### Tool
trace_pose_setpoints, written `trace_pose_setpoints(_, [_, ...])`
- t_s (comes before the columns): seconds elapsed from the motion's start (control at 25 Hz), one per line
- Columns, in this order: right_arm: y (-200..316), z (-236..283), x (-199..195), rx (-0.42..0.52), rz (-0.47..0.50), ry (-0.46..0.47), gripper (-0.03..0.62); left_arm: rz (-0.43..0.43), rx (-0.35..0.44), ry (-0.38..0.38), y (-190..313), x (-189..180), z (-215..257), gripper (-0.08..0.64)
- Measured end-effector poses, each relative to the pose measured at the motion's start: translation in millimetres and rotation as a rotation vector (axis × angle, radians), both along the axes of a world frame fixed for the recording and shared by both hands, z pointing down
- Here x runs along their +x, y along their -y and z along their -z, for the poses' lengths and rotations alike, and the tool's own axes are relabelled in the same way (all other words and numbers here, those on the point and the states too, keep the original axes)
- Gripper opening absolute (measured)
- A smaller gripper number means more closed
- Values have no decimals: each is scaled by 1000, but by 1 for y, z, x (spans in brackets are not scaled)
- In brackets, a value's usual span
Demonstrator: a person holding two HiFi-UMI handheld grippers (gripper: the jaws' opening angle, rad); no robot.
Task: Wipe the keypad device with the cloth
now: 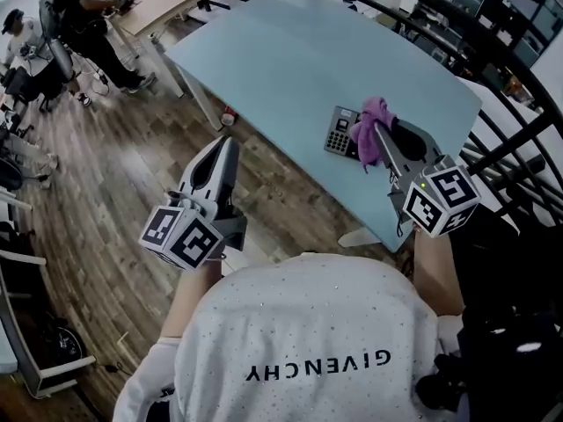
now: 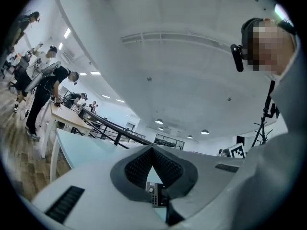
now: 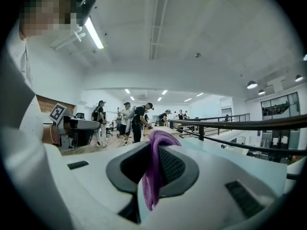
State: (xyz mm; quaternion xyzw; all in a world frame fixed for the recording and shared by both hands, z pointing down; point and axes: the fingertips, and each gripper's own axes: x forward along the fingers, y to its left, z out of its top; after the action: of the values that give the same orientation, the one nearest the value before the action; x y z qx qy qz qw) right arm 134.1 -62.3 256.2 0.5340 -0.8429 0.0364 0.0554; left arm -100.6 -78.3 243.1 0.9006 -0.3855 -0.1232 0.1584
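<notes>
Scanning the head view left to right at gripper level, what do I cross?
Left gripper → keypad → cloth, pinched in the right gripper.

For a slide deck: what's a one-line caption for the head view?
Right tongs hold a purple cloth at the keypad device on the table; left tongs hang shut.

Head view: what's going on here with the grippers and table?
A person is at a pale blue table with a gripper in each hand. The right gripper is shut on a purple cloth at the right edge of the dark grey keypad device; whether they touch is unclear. The left gripper is shut and empty, off the table.
</notes>
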Motion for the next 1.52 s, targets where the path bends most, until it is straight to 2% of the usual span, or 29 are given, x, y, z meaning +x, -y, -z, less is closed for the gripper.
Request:
trace_pose_setpoints(0.2, [39, -31, 8, -80, 22, -1, 46, -2, -32, 3, 28, 15, -16, 0])
trace_pose_setpoints(0.36, [67, -65, 8, -158, 36, 50, 46, -2, -50, 13, 38, 22, -19, 0])
trace_pose_setpoints(0.6, [104, -116, 0, -272, 46, 121, 46, 50, -60, 31, 46, 8, -20, 0])
trace_pose_setpoints(0.76, [125, -147, -1, -337, 47, 117, 46, 90, -72, 32, 47, -4, -24, 0])
trace_pose_setpoints(0.88, [136, -158, 4, -358, 33, 125, 46, 117, -79, 28, 45, -9, -25, 0])
trace_pose_setpoints(1.16, [143, -171, 23, -388, -67, 124, 46, 180, -84, 33, 44, -34, -24, 0])
trace_pose_setpoints(1.52, [136, -171, 47, -381, -129, 126, 46, 138, -87, 24, 57, -21, -27, 0])
